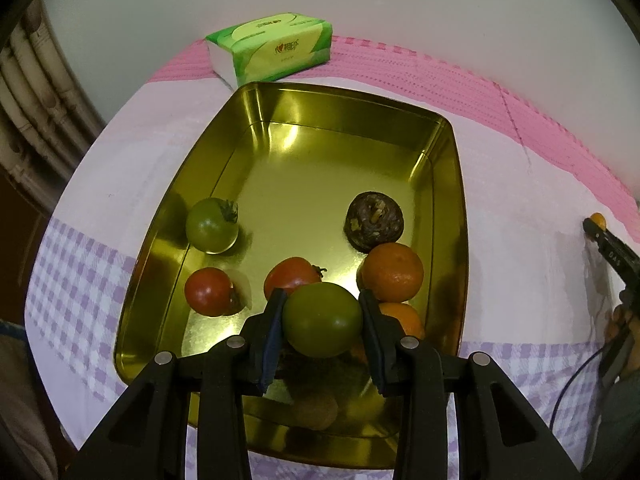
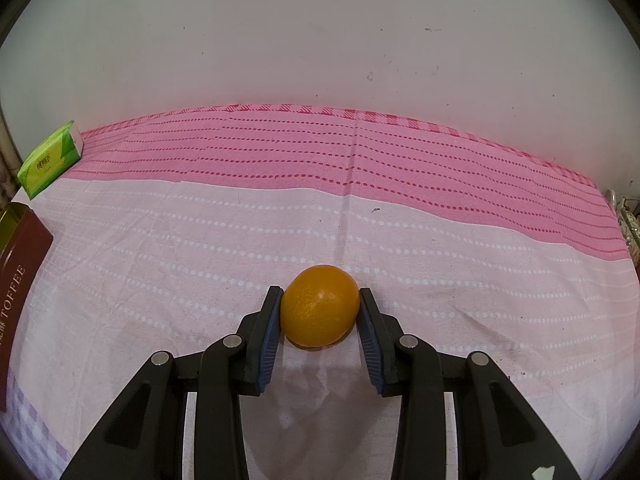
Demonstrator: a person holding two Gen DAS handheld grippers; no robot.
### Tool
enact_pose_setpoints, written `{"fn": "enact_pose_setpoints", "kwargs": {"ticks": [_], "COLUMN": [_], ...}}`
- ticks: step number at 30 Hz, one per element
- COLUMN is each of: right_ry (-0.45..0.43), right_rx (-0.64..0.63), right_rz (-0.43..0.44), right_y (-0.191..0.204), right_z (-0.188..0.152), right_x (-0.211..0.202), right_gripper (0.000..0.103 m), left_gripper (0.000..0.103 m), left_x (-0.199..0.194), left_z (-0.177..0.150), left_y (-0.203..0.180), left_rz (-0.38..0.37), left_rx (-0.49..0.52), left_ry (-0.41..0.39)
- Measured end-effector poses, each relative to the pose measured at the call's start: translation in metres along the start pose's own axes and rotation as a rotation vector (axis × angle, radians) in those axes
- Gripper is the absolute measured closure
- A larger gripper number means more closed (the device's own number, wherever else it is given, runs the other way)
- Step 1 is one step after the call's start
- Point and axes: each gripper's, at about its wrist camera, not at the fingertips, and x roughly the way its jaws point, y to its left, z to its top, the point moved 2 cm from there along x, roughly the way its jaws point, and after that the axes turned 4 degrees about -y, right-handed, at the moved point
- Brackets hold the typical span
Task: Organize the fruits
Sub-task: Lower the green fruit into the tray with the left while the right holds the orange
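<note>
Tomato, smooth green, pinched in left claw; dimpled orange in right claw.

Plain white wall behind a pink-and-white tablecloth

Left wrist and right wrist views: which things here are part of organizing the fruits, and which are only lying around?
Part of the job:
- green tomato in the left gripper
- orange in the right gripper
- gold tin tray
- red tomatoes, tangerine, dark brown fruit in the tray

Lying about:
- tissue pack
- tablecloth
</note>
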Motion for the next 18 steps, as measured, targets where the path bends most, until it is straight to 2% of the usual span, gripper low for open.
{"fn": "enact_pose_setpoints", "kwargs": {"ticks": [9, 18], "right_ry": [0.001, 0.001], "right_rx": [0.000, -0.003], "right_rz": [0.002, -0.001], "right_y": [-0.0011, -0.0007], "right_z": [-0.0001, 0.0000], "right_x": [0.0005, 0.0001], "right_gripper": [0.068, 0.068], "left_gripper": [0.065, 0.064], "left_x": [-0.0004, -0.0020], "left_z": [-0.0036, -0.0067], "left_y": [0.0083, 0.0068], "left_rz": [0.006, 0.015], "left_rx": [-0.026, -0.011], "left_ry": [0.012, 0.014]}}
